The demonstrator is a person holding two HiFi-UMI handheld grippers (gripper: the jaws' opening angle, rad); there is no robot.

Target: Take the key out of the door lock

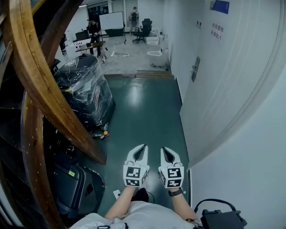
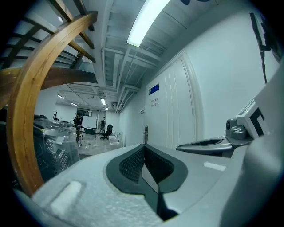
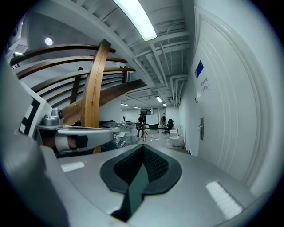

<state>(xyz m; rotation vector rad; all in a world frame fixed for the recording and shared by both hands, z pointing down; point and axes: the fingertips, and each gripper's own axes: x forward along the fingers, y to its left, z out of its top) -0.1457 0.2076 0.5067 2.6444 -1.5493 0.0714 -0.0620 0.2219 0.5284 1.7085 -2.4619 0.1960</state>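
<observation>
The white door (image 1: 223, 80) stands along the right wall, well ahead of me. Its dark lock plate with handle (image 1: 195, 68) is small and far off, and I cannot make out a key in it. The same lock plate shows as a thin strip in the left gripper view (image 2: 145, 133) and in the right gripper view (image 3: 201, 127). My left gripper (image 1: 141, 149) and right gripper (image 1: 166, 151) are held side by side low in the head view, both shut and empty. Each gripper view shows its own jaws closed together, left gripper (image 2: 143, 148) and right gripper (image 3: 143, 149), with nothing between them.
A curved wooden stair beam (image 1: 40, 85) sweeps down the left side. Beside it stand a plastic-wrapped machine (image 1: 85, 91) and a black case (image 1: 71, 185). The green floor (image 1: 143, 112) runs ahead to a room with people (image 1: 134, 17), chairs and a whiteboard. A blue sign (image 1: 220, 6) hangs on the door.
</observation>
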